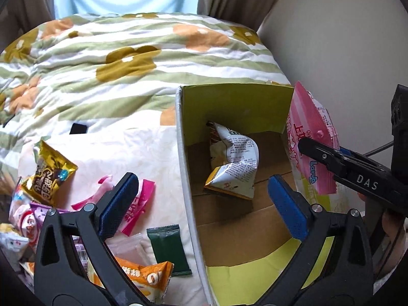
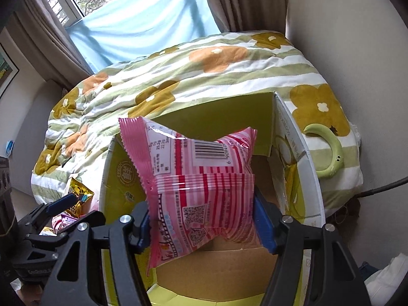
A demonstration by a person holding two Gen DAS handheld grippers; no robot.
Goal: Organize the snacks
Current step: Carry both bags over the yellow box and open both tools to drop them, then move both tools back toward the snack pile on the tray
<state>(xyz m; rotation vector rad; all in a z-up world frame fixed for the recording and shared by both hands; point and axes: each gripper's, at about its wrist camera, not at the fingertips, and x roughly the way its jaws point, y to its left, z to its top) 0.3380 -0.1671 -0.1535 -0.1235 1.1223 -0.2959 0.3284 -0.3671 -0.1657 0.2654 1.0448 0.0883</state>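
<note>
An open yellow-green cardboard box (image 1: 182,153) stands on the bed, and one crumpled white snack packet (image 1: 236,158) lies on its brown floor. My left gripper (image 1: 202,181) is open and empty, straddling the box's left wall with one finger inside and one outside. My right gripper (image 2: 201,211) is shut on a pink striped snack packet (image 2: 204,168), which hangs over the box (image 2: 114,178). The left wrist view shows that packet (image 1: 308,125) at the box's right wall. Loose snacks lie left of the box: a gold packet (image 1: 49,178), a dark green sachet (image 1: 169,250), an orange packet (image 1: 148,278).
A flowered green-striped quilt (image 1: 127,58) covers the bed behind the box. A green curved object (image 2: 331,153) lies on the quilt right of the box, next to a pale wall (image 1: 344,38). A small black item (image 1: 79,128) sits on the bedding. Curtains and a window are beyond.
</note>
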